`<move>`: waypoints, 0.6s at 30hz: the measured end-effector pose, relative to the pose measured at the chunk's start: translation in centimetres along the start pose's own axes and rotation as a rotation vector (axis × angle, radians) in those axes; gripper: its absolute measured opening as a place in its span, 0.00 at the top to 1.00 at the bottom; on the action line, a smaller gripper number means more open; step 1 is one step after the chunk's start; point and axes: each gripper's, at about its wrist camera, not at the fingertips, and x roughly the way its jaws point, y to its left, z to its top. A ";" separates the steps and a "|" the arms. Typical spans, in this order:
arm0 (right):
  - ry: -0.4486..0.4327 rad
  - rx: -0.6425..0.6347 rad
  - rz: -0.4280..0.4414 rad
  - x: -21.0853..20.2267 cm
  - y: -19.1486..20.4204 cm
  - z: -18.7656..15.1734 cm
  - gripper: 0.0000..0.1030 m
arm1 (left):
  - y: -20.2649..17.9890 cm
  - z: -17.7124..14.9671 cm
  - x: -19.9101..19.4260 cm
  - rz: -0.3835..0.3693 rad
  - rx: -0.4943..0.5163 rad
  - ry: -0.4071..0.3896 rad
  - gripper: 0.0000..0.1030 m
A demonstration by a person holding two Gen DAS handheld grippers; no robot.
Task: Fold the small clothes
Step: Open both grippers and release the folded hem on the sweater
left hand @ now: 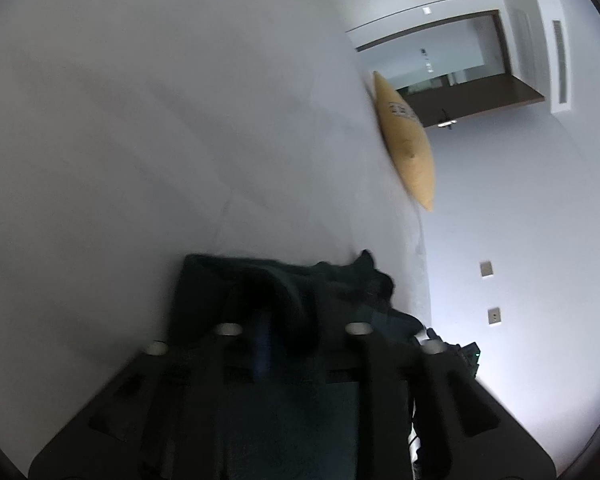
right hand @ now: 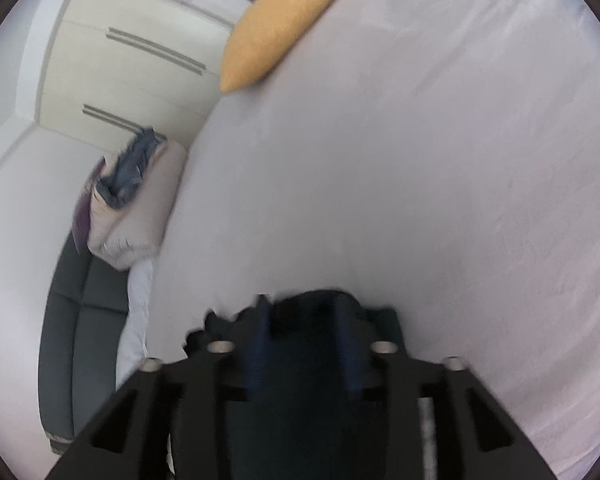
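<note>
— Left wrist view: the left gripper (left hand: 290, 320) has its fingers pinched on a fold of the dark garment (left hand: 340, 284), which hangs bunched just above the white bed sheet (left hand: 140, 140).

— And the right gripper (right hand: 300, 320)?

— Same — closed on the dark cloth, near the bed's edge, with the yellow cushion (right hand: 276, 28) well apart.

— So how should the step go?

— I'd say pull both corners apart evenly, keep the grips firm, and lower the cloth flat before creasing — slack would likely wrinkle it.

A garment (left hand: 284, 280) lies on the bed (left hand: 140, 140), a cushion (left hand: 408, 144) beyond it.
</note>
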 end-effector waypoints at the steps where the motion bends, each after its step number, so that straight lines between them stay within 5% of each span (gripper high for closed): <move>1: -0.025 0.002 0.006 -0.4 0.0 0.1 0.47 | -0.3 0.3 -0.1 -0.017 0.005 -0.008 0.35; 3: -0.058 0.007 -0.006 -1.2 -0.2 0.2 0.43 | -0.9 0.6 -1.0 -0.048 0.018 -0.041 0.12; 4: -0.064 0.007 -0.015 -1.6 -0.4 0.2 0.43 | -1.1 0.8 -1.2 -0.044 0.021 -0.048 0.10; 10: -0.091 -0.093 -0.074 -4.1 1.4 -1.8 0.43 | -1.0 -0.6 -4.2 -0.033 0.013 -0.076 0.10; 18: -0.068 -0.336 -0.224 -7.2 4.1 -7.1 0.43 | -0.9 -9.0 -9.5 0.049 0.108 -0.098 0.10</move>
